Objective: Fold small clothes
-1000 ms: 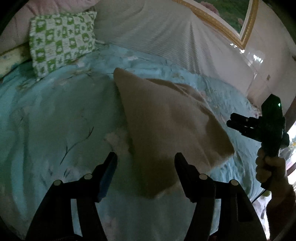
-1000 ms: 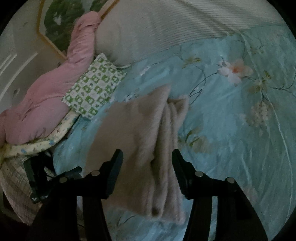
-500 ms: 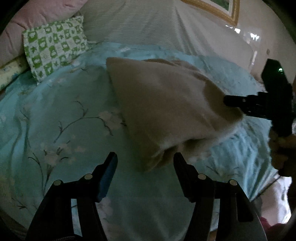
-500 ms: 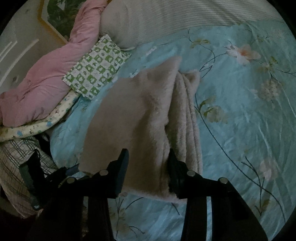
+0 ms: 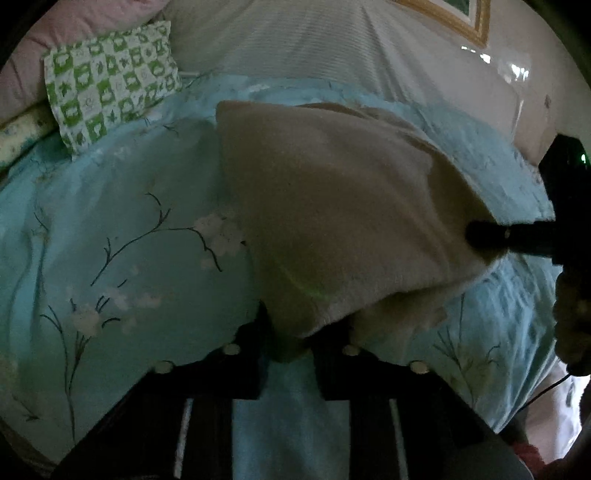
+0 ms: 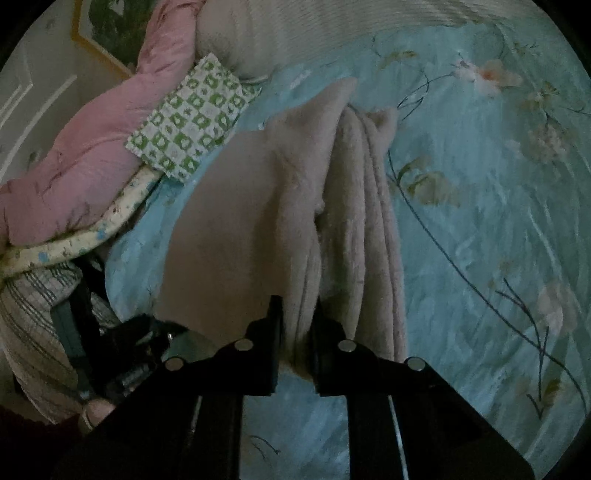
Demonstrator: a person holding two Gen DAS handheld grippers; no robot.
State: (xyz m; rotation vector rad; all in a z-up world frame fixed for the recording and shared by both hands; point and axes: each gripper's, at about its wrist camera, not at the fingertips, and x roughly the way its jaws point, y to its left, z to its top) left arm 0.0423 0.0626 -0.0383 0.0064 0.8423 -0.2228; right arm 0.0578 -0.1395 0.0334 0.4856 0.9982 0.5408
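Note:
A beige fleece garment (image 5: pixel 332 206) lies folded on a light blue floral bedsheet (image 5: pixel 122 229). My left gripper (image 5: pixel 290 332) is shut on its near corner, which is lifted off the sheet. My right gripper (image 6: pixel 297 328) is shut on the garment's other near edge (image 6: pixel 295 229), where several folded layers hang side by side. The right gripper also shows at the right of the left wrist view (image 5: pixel 517 236), at the cloth's right corner. The left gripper shows dimly at the lower left of the right wrist view (image 6: pixel 122 354).
A green and white checked pillow (image 5: pixel 110 99) lies at the head of the bed, also in the right wrist view (image 6: pixel 192 118). A pink quilt (image 6: pixel 85 155) and a striped grey bolster (image 5: pixel 332 40) lie behind it. A gold picture frame (image 5: pixel 454 14) hangs on the wall.
Both grippers went from open to shut on the near corners of the garment. The near edge has risen off the sheet.

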